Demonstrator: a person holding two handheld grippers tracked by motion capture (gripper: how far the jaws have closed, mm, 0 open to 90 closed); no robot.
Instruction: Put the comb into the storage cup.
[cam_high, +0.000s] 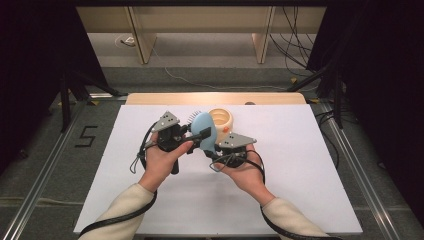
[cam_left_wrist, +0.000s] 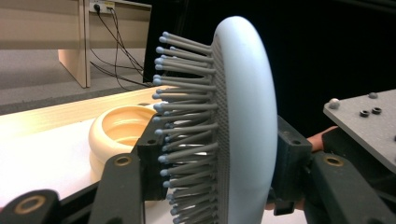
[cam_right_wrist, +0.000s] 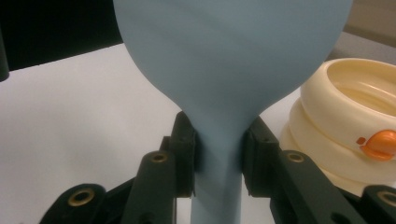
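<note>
Two hand-held grippers share one blue hairbrush (cam_high: 202, 128) above the bench (cam_high: 300, 170): left hand-held gripper (cam_left_wrist: 219, 177) clamps its head, right hand-held gripper (cam_right_wrist: 218, 154) its neck; opposed pulling may twist it free onto the cream bowl (cam_high: 221, 119)

Both grippers, left (cam_high: 200, 136) and right (cam_high: 214, 150), clamp one pale blue hairbrush (cam_high: 204, 129) above the white table (cam_high: 300, 165) (a cream bowl (cam_high: 221, 120) sits just behind).

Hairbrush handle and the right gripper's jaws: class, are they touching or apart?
Touching. The right gripper view shows the right gripper with both jaws pressed against the hairbrush neck, no gap.
</note>
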